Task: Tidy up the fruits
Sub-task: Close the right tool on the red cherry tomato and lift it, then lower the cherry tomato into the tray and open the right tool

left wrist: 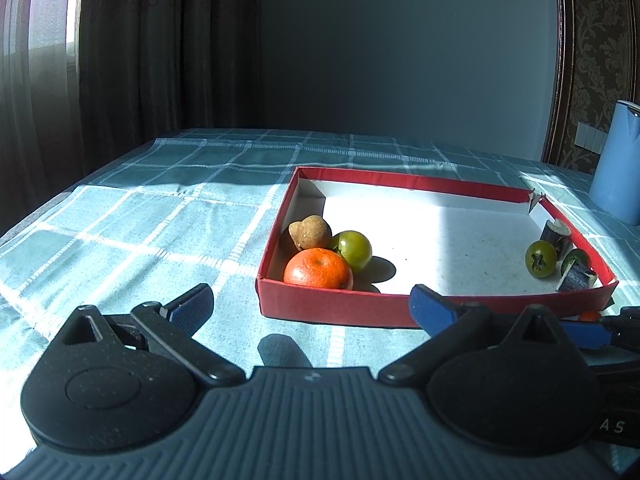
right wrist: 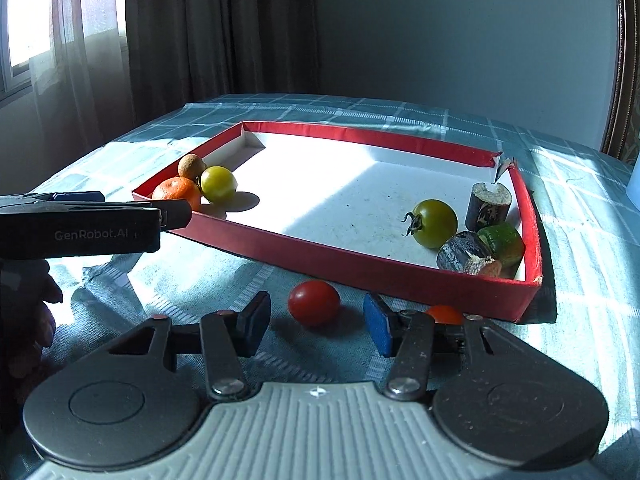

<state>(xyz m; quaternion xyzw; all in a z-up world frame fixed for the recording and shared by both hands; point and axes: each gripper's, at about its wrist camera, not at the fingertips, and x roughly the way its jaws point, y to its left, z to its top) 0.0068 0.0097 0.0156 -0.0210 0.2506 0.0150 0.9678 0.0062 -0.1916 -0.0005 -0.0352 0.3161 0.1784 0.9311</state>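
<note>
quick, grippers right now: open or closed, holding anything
Left gripper: open, holding nothing.
Right gripper: open, empty, red tomato between its fingers on the table.

A teal checked tablecloth (left wrist: 168,208) covers the table, striped by hard sunlight from the left. Dark brown patterned curtains (left wrist: 168,40) hang beside a bright window (right wrist: 28,12). A plain grey-blue wall (left wrist: 400,48) stands behind, and far right is what seems to be damask wallpaper (left wrist: 600,32).

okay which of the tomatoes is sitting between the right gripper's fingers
The red tomato, on the tablecloth outside the red box. The two green ones lie inside the box, and the right gripper is open around it.
</note>
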